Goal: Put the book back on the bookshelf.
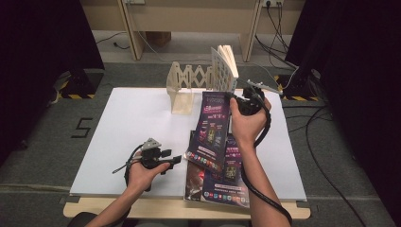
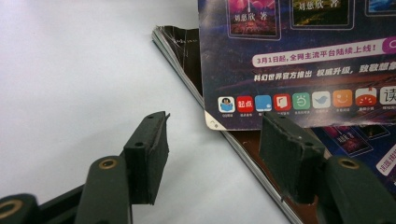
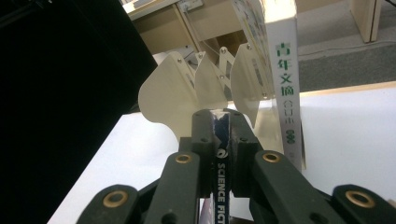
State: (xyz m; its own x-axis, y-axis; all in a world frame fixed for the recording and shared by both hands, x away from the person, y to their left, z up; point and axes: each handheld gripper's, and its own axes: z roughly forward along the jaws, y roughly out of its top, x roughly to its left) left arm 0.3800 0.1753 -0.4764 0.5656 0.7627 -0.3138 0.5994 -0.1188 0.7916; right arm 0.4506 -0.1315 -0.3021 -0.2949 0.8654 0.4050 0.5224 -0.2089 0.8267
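Gripping magazine (image 3: 219, 177) spine, right tool (image 3: 219, 119) — rack (image 3: 187, 93) apparently near

Light falls from above onto the white board (image 1: 132, 137), which glows bright while the surrounding curtains (image 1: 38, 56) sink into near black. Shadows under the hands are soft and short. In the left gripper view the near jaws are slightly soft, and the magazine (image 2: 299, 60) print reads sharp with mild sheen. The right gripper view's left side is dark, its close jaws blurred.

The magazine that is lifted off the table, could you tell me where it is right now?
In the high view the magazine hangs right of centre, clamped by the right gripper, above the stack of magazines and in front of the cream book rack.
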